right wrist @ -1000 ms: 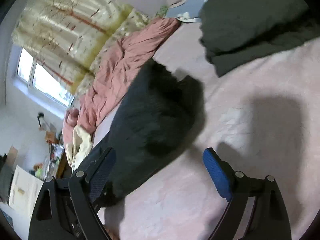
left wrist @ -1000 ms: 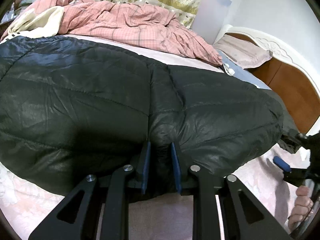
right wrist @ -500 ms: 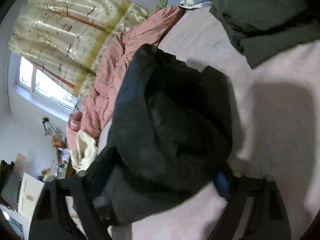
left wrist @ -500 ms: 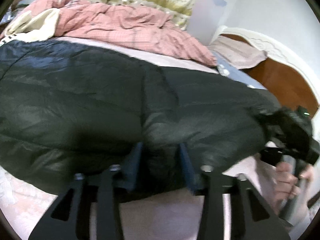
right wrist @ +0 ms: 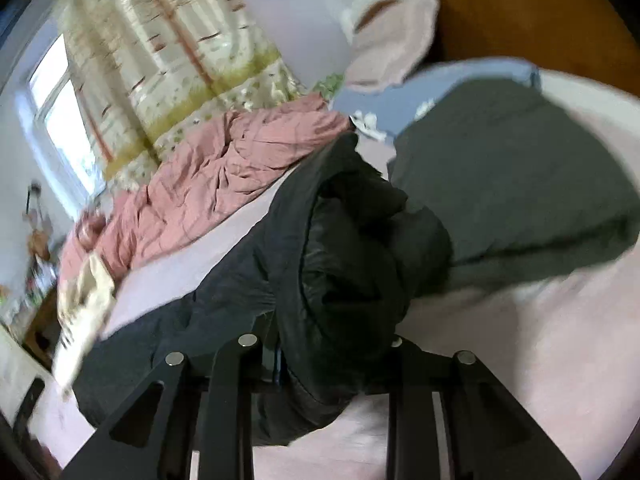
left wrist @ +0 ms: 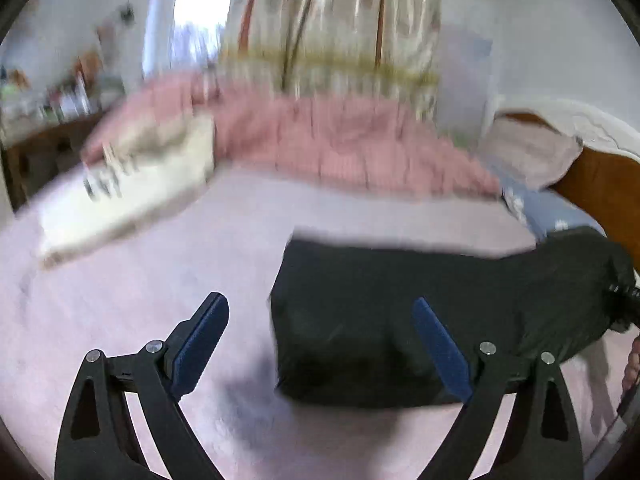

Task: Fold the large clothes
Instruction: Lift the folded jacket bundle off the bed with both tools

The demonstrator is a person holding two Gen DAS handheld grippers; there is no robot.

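A black padded jacket (right wrist: 352, 248) lies on the pink bed (left wrist: 140, 300) toward its headboard end, one bunched end between the closing jaws of the right gripper (right wrist: 332, 356). The left gripper (left wrist: 320, 344) is opening wide, holding nothing, the jacket beyond its fingers. The fold appears underway; next, the right likely carries its end across.

The puffer jacket (left wrist: 420, 320) lies on the bed (left wrist: 120, 300) ahead of me, right of centre. Behind it a crumpled quilt (left wrist: 320, 140) runs along the bed's far edge, a folded cloth (left wrist: 132, 184) at its left end, pillows (left wrist: 532, 152) against the headboard (left wrist: 600, 192) on the right.
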